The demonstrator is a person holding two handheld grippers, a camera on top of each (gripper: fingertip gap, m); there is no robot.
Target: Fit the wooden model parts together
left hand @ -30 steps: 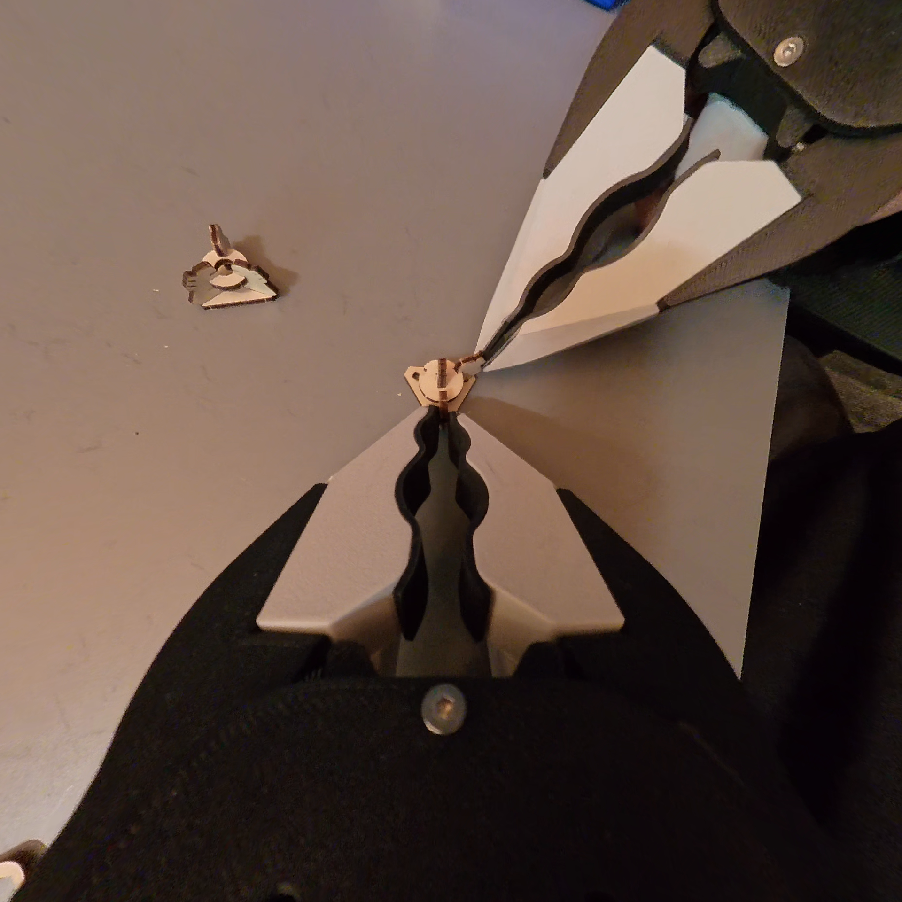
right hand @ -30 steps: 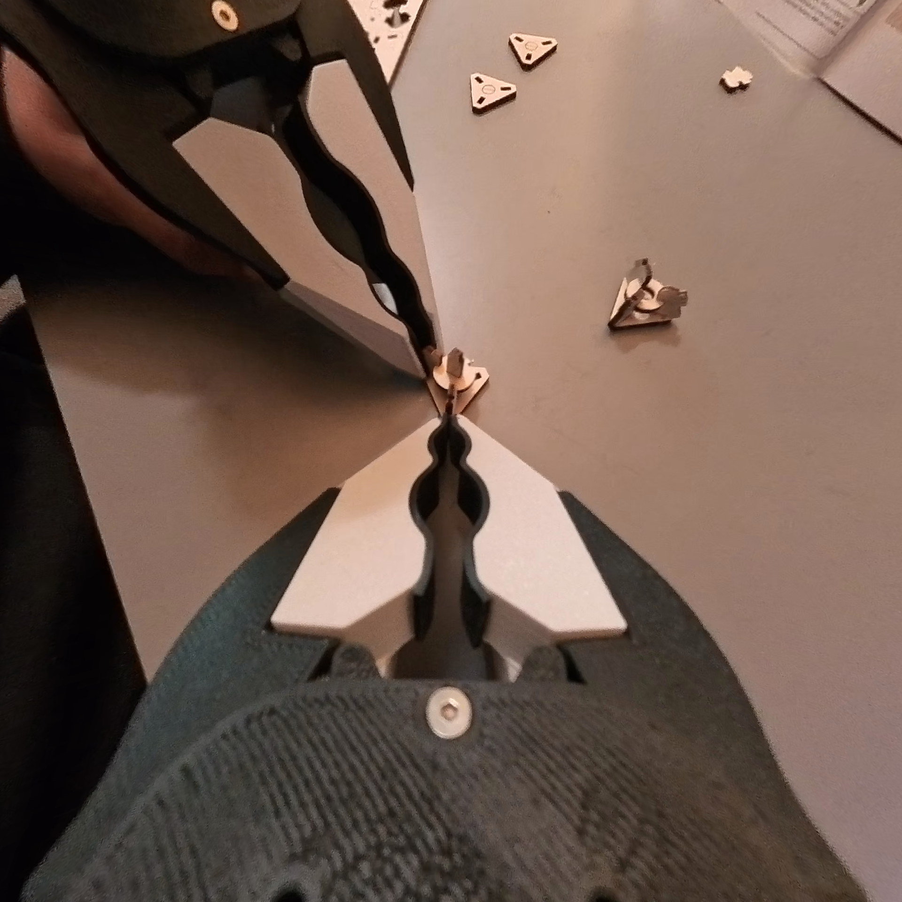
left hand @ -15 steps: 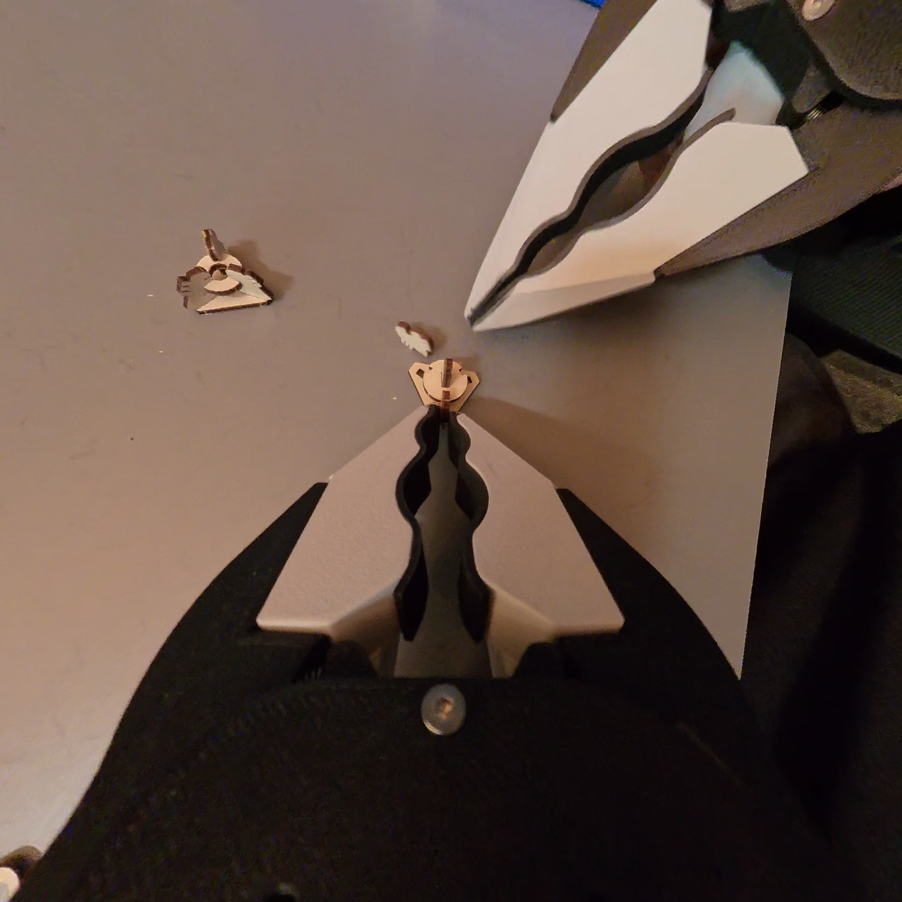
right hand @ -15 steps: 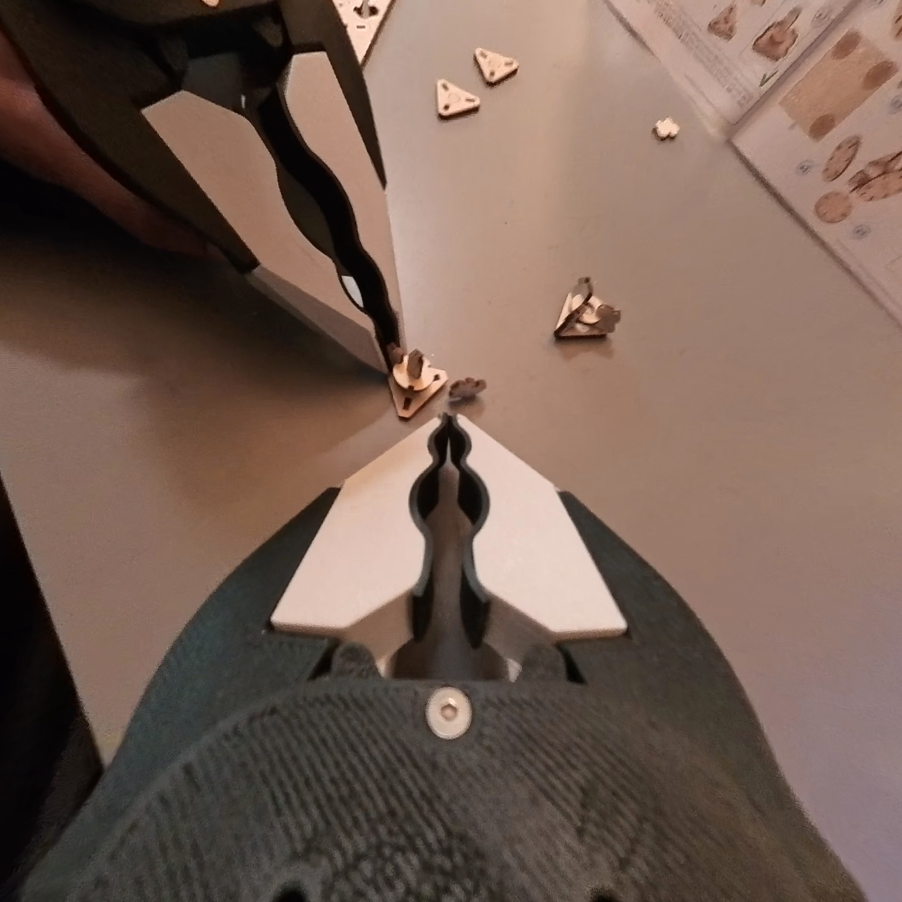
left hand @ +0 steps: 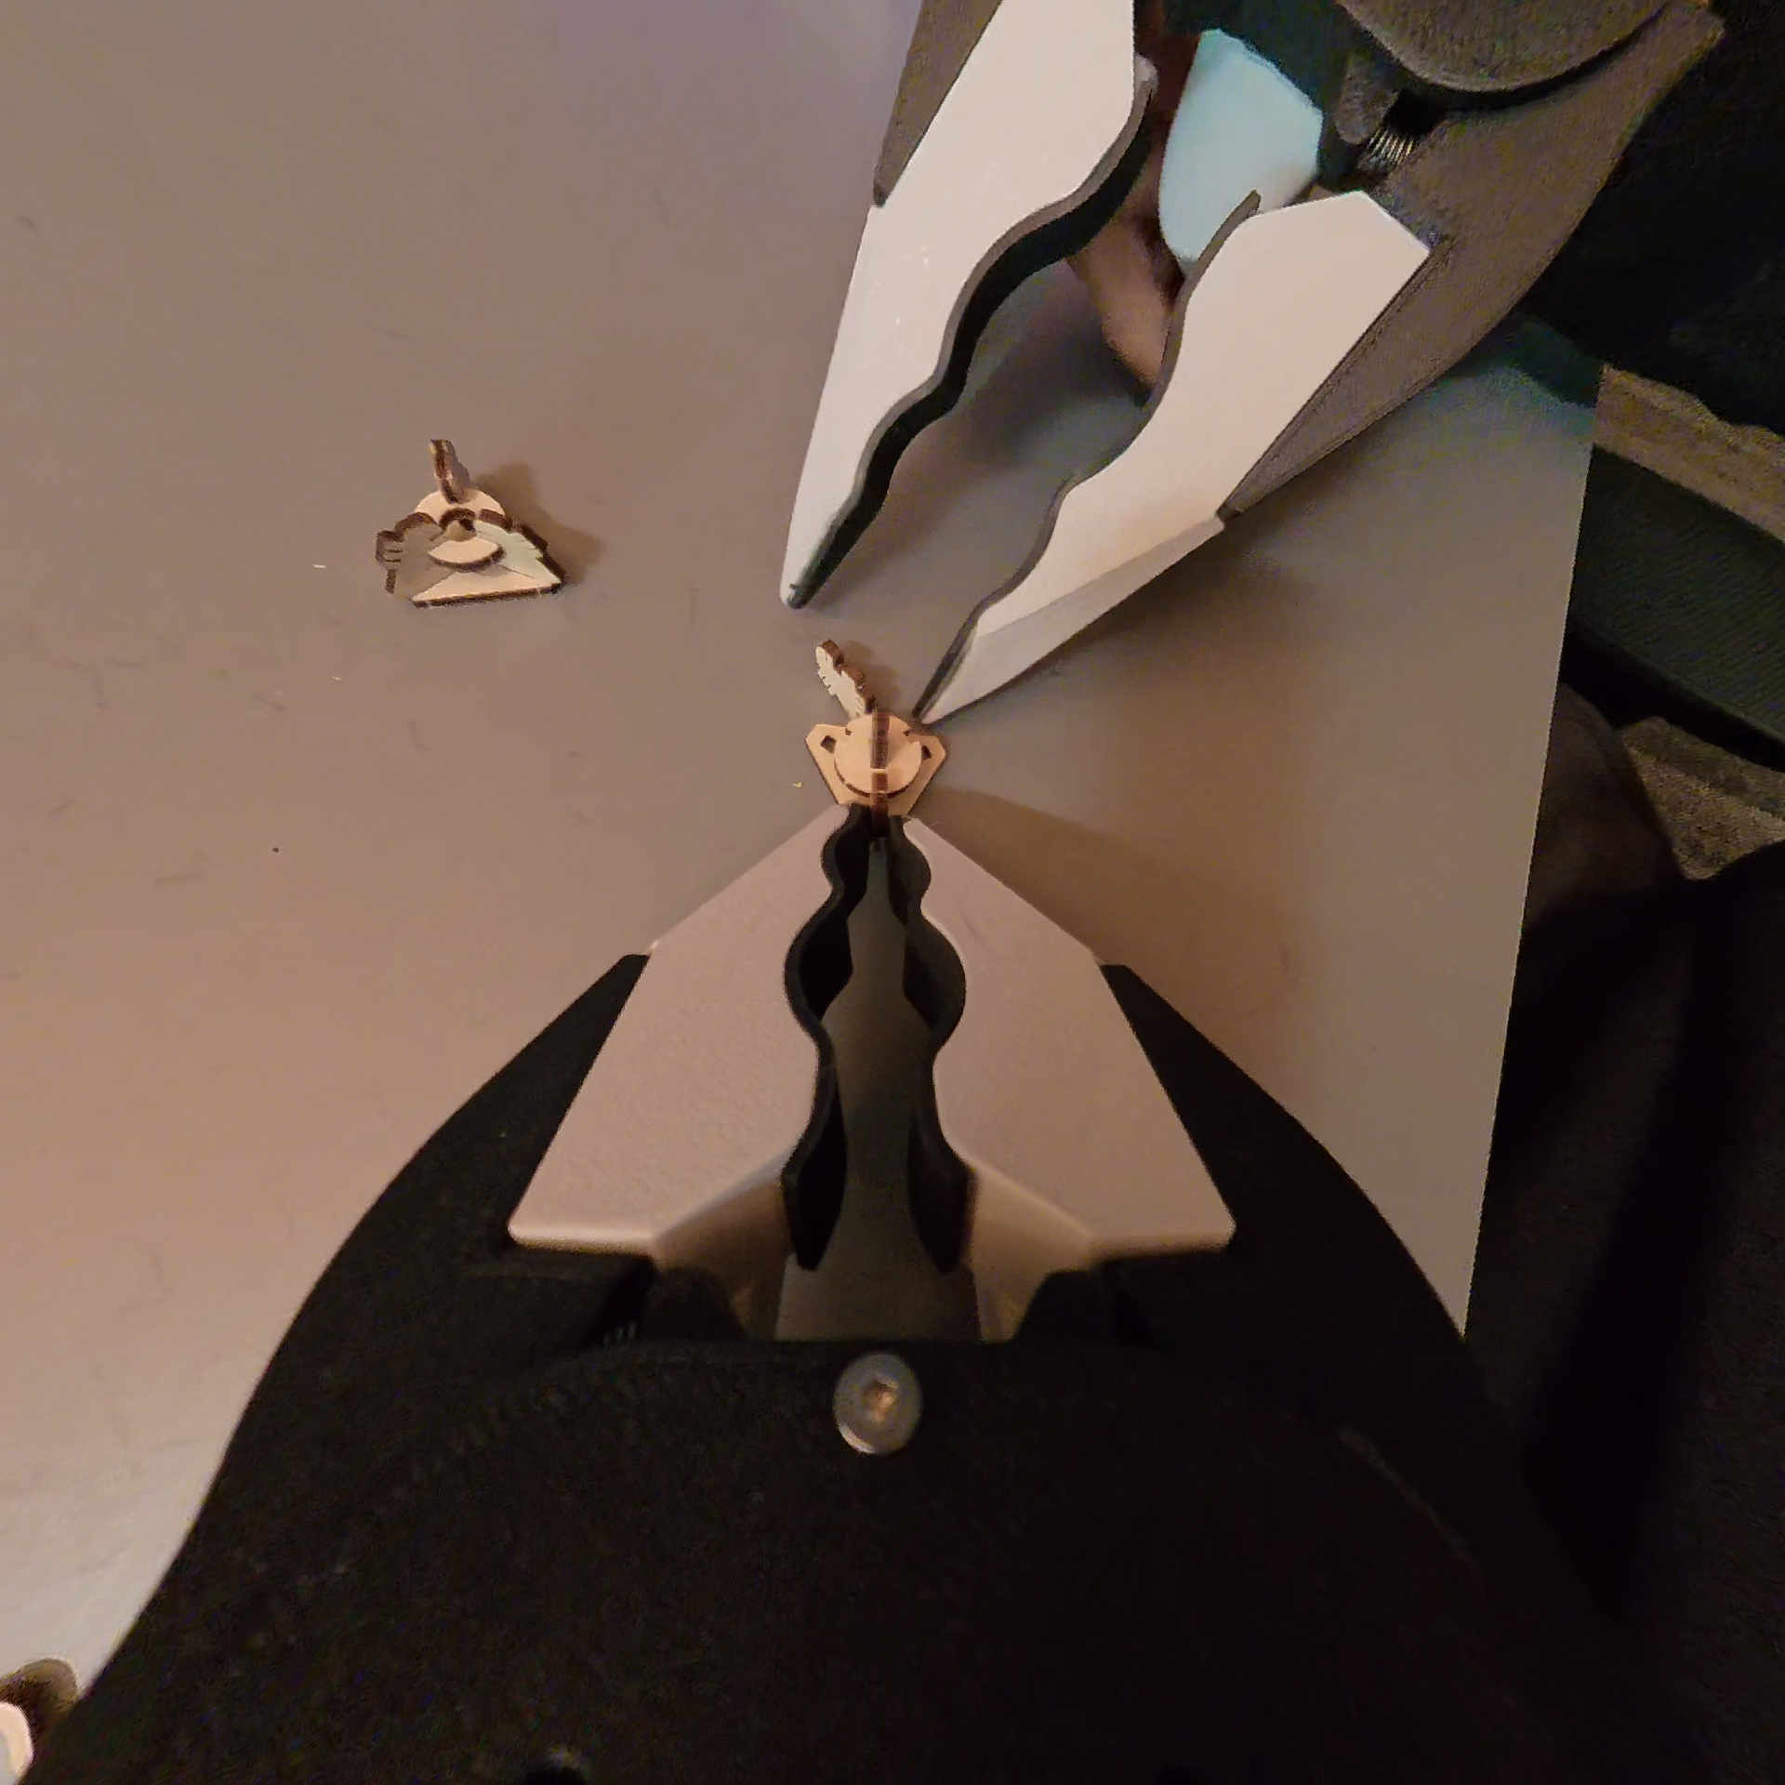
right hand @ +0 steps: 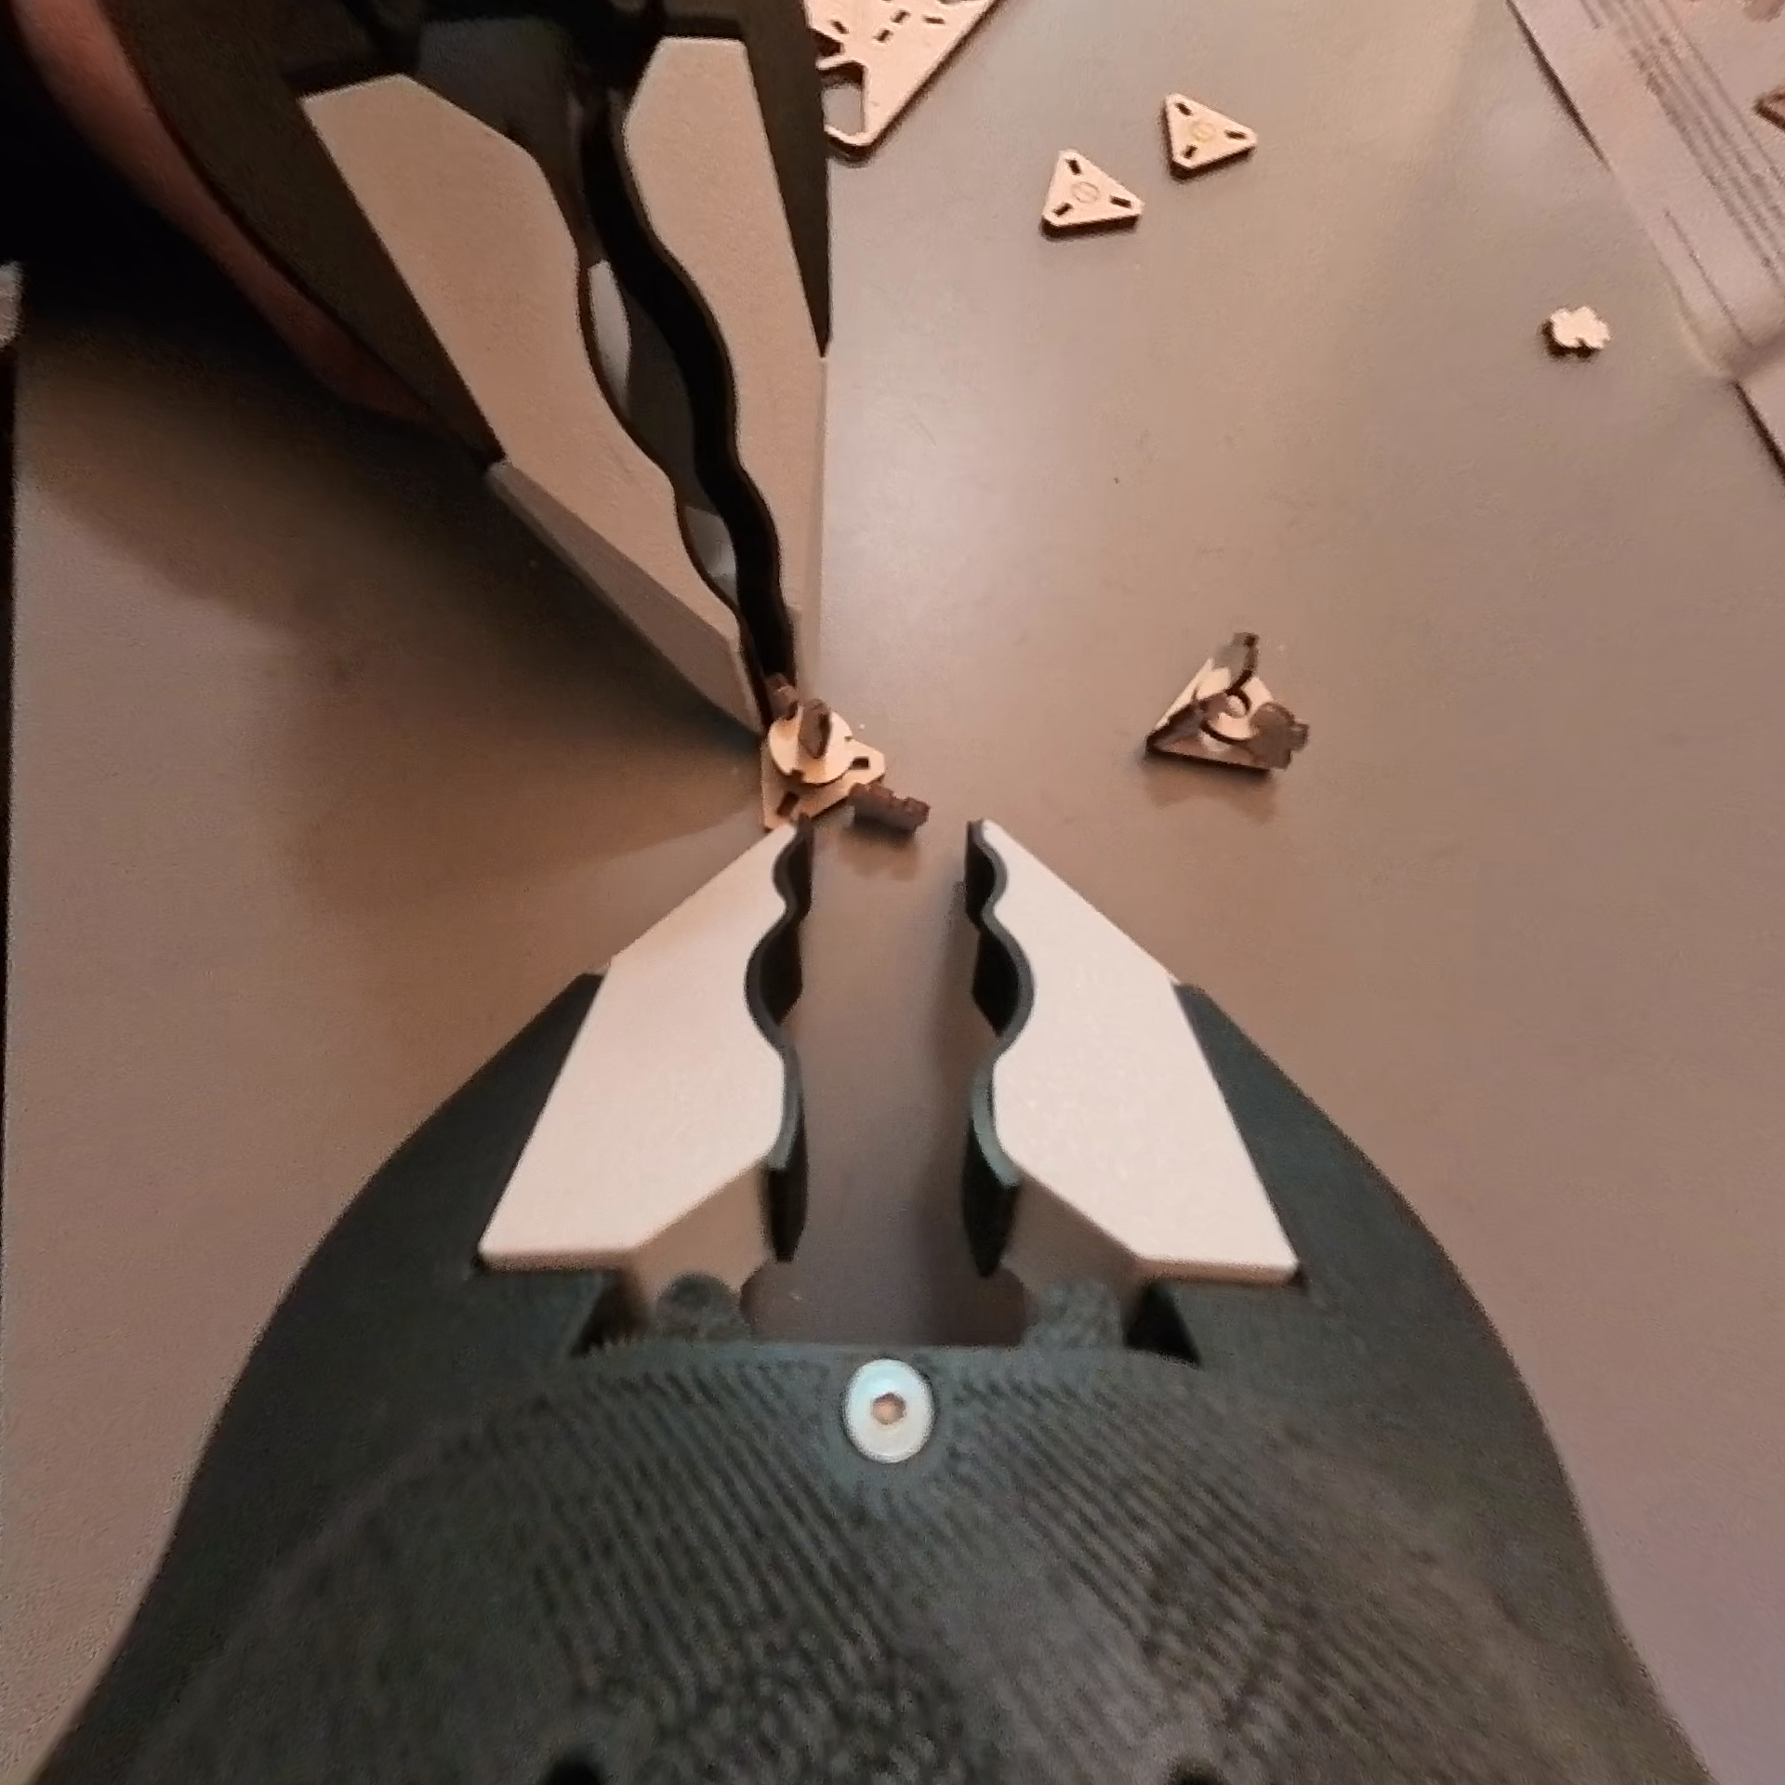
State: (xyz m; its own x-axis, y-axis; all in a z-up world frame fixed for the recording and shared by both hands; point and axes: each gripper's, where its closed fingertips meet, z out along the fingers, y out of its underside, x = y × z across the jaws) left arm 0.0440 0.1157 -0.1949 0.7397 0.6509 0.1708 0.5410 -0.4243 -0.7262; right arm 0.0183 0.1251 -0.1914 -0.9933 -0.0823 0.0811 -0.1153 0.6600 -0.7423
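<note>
Two grippers work over a grey table. Counted across both views, the wooden parts are these: two small assemblies, each a triangular base carrying a disc and upright tabs; two flat triangular plates; one loose scalloped piece beside the nearer assembly; one tiny lobed piece far off; and one corner of a cut-out sheet. The nearer assembly is pale plywood with dark burnt edges, slots at its base corners, a round disc on top and a thin slotted fin standing through the disc. It lies on the table just past the tips of the left gripper, whose jaws are pressed together on the near end of that fin. The left gripper points toward 12 o'clock in its own view, held low over the table. The loose scalloped piece lies at the assembly's 11 o'clock, touching or nearly touching it. The right gripper reaches in from 1 o'clock of the left view with its jaws spread; the scalloped piece sits just ahead of the gap, and neither pad presses on anything. The second assembly rests at 2 o'clock in the right view, well apart. The two flat plates lie near 1 o'clock, the sheet corner at 12, and the lobed piece near printed paper at the right edge.
</note>
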